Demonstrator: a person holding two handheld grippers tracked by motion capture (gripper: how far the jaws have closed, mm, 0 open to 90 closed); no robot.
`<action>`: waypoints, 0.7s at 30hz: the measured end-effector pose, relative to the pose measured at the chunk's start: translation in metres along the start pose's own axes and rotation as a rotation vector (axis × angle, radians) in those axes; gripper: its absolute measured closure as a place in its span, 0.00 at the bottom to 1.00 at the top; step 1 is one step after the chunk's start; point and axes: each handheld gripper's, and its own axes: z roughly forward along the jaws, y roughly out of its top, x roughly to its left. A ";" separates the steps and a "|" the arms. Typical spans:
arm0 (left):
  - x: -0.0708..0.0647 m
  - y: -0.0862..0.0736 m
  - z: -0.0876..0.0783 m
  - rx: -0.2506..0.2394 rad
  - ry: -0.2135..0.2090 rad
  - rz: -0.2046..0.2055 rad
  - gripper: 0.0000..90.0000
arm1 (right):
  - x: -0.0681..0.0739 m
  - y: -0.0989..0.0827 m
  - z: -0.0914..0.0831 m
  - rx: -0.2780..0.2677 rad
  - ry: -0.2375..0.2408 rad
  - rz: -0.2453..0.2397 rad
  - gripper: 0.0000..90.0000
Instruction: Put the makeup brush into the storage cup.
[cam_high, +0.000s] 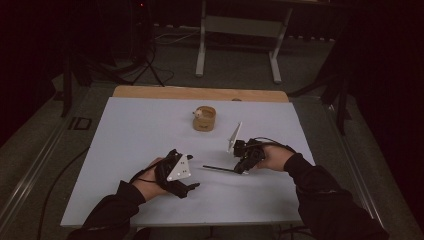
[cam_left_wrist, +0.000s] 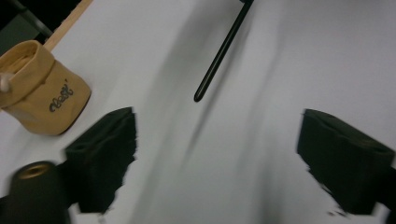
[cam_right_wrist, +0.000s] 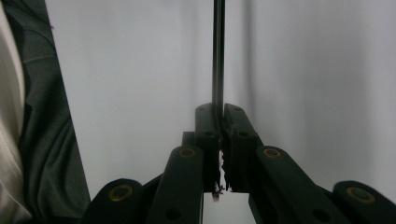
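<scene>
Right gripper holds a thin black rod toward the left gripper, with a tan cup farther back on the table.

In the right gripper view the jaws are pressed together on one end of the rod, which runs straight out from them; in the high view it lies low and nearly level over the table, its free end aimed at the left gripper, probably so that hand can take it. The left gripper's jaws stand apart with nothing between them; in its own view the rod's tip lies ahead, near but not reached. The cup sits upright, well apart from both grippers; something small and pale shows at its rim, and its contents are otherwise too dim to make out.
</scene>
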 end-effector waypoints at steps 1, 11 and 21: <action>0.000 0.001 0.002 0.004 0.004 0.010 0.16 | 0.000 0.001 0.000 -0.001 0.004 0.000 0.95; -0.007 0.009 0.019 0.060 0.037 0.153 0.42 | 0.004 0.012 -0.001 0.003 0.016 -0.025 0.95; -0.014 0.014 0.033 0.119 0.062 0.265 0.81 | 0.007 0.019 -0.001 0.016 0.035 -0.045 0.95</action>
